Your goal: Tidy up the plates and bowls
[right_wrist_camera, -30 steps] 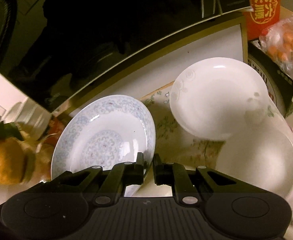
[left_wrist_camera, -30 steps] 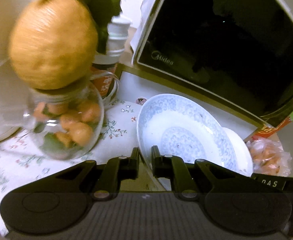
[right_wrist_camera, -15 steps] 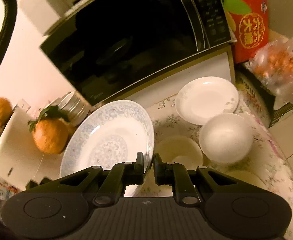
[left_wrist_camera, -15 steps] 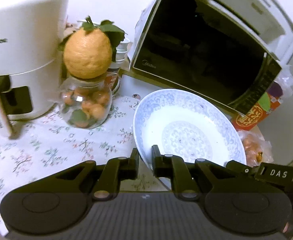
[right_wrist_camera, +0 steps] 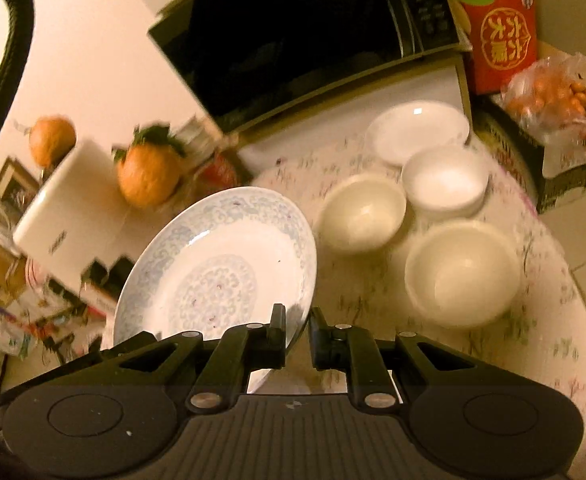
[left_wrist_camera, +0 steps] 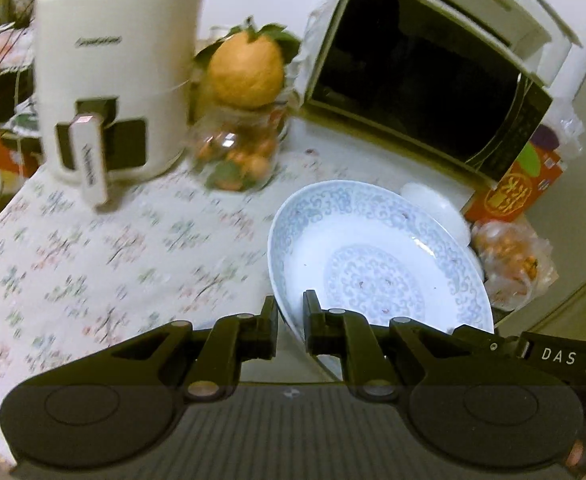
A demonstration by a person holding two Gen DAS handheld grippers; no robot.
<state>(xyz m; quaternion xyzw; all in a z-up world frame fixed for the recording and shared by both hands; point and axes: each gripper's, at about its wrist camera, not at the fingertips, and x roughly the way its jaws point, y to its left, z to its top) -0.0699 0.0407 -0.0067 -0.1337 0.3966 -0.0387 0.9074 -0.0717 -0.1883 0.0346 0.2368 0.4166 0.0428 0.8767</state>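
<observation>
A blue-patterned plate (left_wrist_camera: 373,264) hangs tilted above the floral tablecloth, gripped from both sides. My left gripper (left_wrist_camera: 291,316) is shut on its near-left rim. In the right wrist view the same plate (right_wrist_camera: 213,264) has its right rim between the fingers of my right gripper (right_wrist_camera: 297,320), whose jaws are opening slightly while the rim still sits between the pads. On the table to the right lie a shallow white plate (right_wrist_camera: 417,132), a white bowl (right_wrist_camera: 445,180) and two cream bowls (right_wrist_camera: 363,210) (right_wrist_camera: 463,268). One white dish (left_wrist_camera: 433,204) peeks out behind the held plate.
A black microwave (left_wrist_camera: 425,76) stands at the back, with a white air fryer (left_wrist_camera: 109,80) to its left and a glass jar of oranges (left_wrist_camera: 233,156) topped by a big citrus. A red box (right_wrist_camera: 497,28) and a bag of oranges (right_wrist_camera: 553,96) are at the right, near the table's edge.
Both grippers have drawn back and up from the microwave with the plate between them. The table, the air fryer and the bowls have come into view. The right fingers stand slightly wider apart.
</observation>
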